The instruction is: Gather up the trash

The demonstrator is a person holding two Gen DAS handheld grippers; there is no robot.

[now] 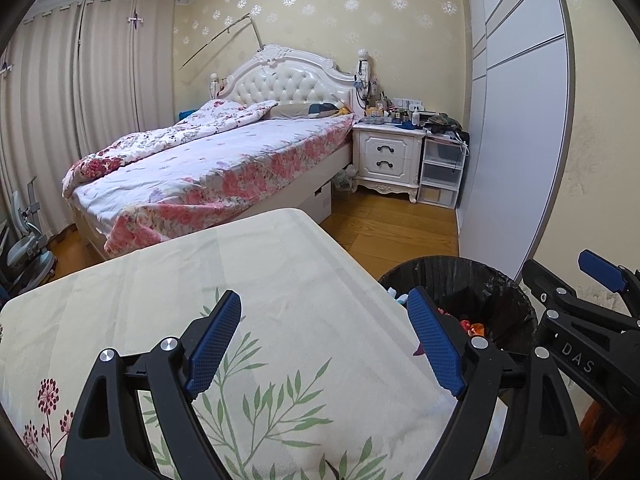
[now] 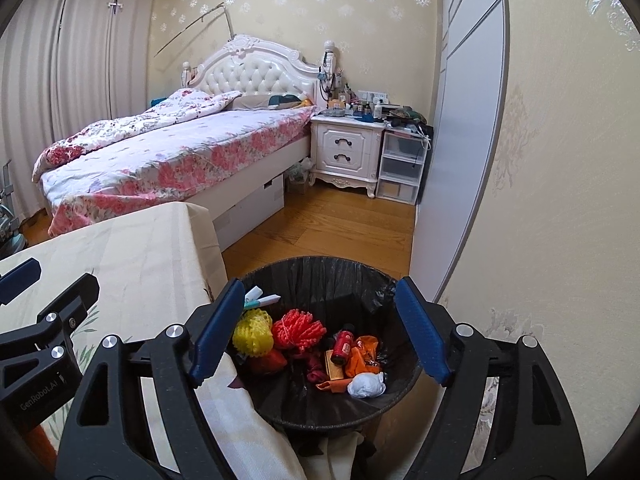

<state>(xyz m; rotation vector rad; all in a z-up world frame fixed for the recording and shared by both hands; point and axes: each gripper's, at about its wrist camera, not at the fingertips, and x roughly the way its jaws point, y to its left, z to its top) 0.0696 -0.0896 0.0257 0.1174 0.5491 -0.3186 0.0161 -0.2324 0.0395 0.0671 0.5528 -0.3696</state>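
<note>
Both empty, left gripper [image 1: 324,340] spread above table [image 1: 280,264], right gripper [image 2: 320,332] spread above bin [image 2: 340,420]

"das" on the right claw [image 1: 600,280]; "genrobot.ai" on the left claw [image 2: 24,280].

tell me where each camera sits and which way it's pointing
Left wrist: rides on the left gripper above the table, facing the bed; both open fingers show, with the right gripper at its right edge.
Right wrist: rides on the right gripper above the trash bin, facing the same way; its open fingers show, the left gripper at left.
Shared: bed, table, bin, nightstand.
</note>
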